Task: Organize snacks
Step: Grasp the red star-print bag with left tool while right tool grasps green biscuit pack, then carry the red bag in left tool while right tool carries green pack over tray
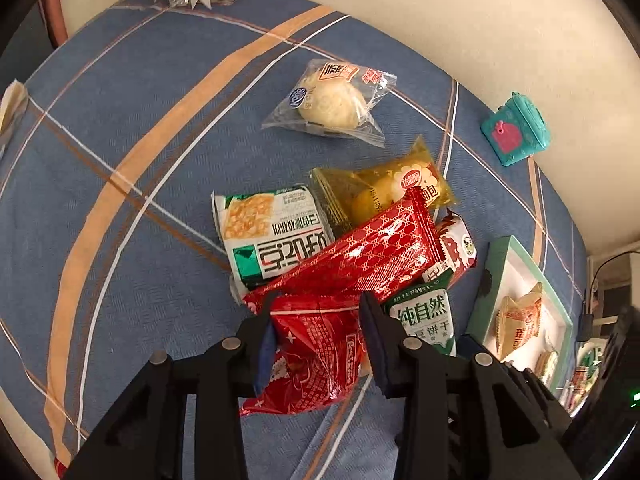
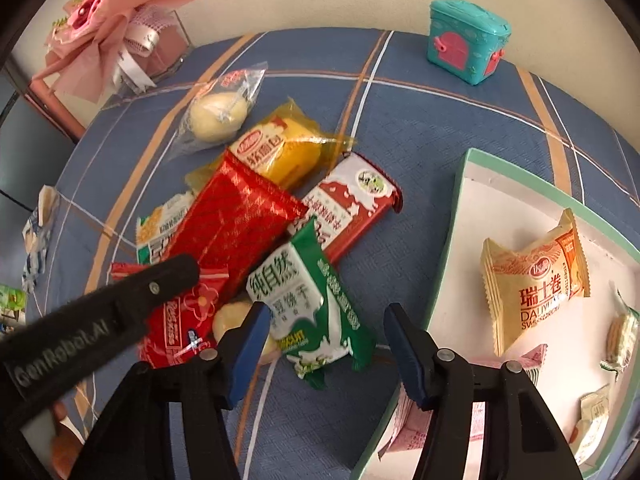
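A pile of snack packets lies on the blue cloth. My left gripper point(image 1: 318, 304) is closed around a red snack packet point(image 1: 316, 356) at the pile's near edge; the same packet shows under the left gripper arm in the right wrist view point(image 2: 176, 324). My right gripper point(image 2: 326, 314) is open and empty, its jaws either side of a green and white packet point(image 2: 308, 304). A long shiny red packet point(image 1: 360, 256) lies across the pile. A green-rimmed white box point(image 2: 460, 216) at the right holds a beige Swiss roll packet point(image 2: 536, 280) and small sweets.
A clear-wrapped bun point(image 1: 332, 104), a yellow cake packet point(image 1: 384, 188), a green corn packet point(image 1: 268, 236) and a red and white packet point(image 2: 348, 208) lie around the pile. A teal toy case point(image 2: 468, 40) stands by the wall. A pink bouquet point(image 2: 104, 28) stands at the back left.
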